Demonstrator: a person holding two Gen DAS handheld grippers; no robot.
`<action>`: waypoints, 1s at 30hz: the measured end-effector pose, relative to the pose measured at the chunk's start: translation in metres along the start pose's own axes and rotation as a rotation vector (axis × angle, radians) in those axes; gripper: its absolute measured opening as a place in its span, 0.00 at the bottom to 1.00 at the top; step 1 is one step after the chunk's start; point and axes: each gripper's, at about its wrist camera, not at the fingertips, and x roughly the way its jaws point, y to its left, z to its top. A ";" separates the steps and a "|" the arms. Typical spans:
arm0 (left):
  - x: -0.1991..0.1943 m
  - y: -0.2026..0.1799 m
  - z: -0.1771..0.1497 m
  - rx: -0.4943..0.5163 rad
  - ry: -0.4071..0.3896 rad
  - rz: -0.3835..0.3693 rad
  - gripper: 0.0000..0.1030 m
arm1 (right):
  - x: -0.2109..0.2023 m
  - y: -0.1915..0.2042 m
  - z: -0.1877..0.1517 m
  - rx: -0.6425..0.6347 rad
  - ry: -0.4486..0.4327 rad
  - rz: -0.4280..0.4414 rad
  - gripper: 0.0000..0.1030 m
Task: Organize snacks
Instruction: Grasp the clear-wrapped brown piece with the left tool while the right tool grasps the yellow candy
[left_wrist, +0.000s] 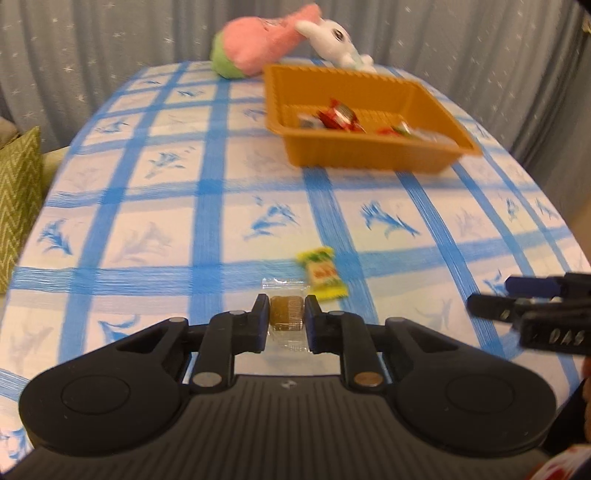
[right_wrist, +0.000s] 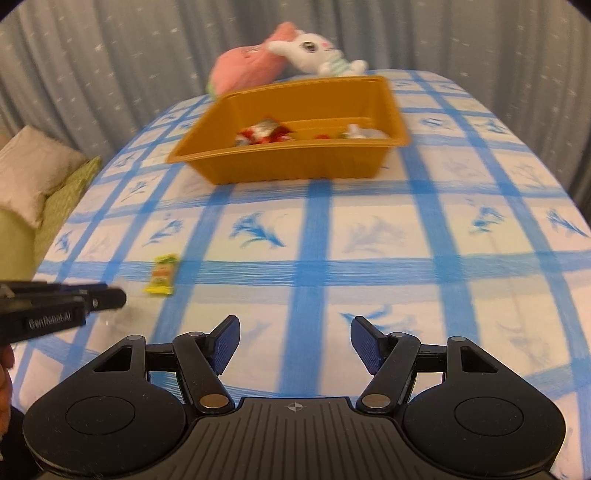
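Note:
My left gripper (left_wrist: 287, 308) is shut on a brown candy in a clear wrapper (left_wrist: 287, 314), low over the blue-checked tablecloth (left_wrist: 147, 221). A yellow-green snack packet (left_wrist: 322, 272) lies on the cloth just ahead and right of it; it also shows in the right wrist view (right_wrist: 162, 275). My right gripper (right_wrist: 294, 332) is open and empty above the cloth. The orange tray (left_wrist: 369, 155) stands further back and holds several red and clear wrapped snacks (left_wrist: 338, 116); it also shows in the right wrist view (right_wrist: 295, 166).
A pink plush (left_wrist: 258, 40) and a white rabbit plush (left_wrist: 332, 37) lie behind the tray at the table's far edge. Green and beige cushions (right_wrist: 44, 177) sit off the table's left side. Grey curtains hang behind.

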 end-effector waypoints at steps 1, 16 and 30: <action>-0.003 0.005 0.002 -0.007 -0.007 0.005 0.17 | 0.003 0.006 0.001 -0.011 0.002 0.008 0.65; -0.015 0.062 0.013 -0.087 -0.059 0.045 0.17 | 0.069 0.099 0.028 -0.121 0.022 0.077 0.51; -0.013 0.071 0.008 -0.120 -0.063 0.026 0.17 | 0.094 0.126 0.027 -0.179 0.025 0.001 0.22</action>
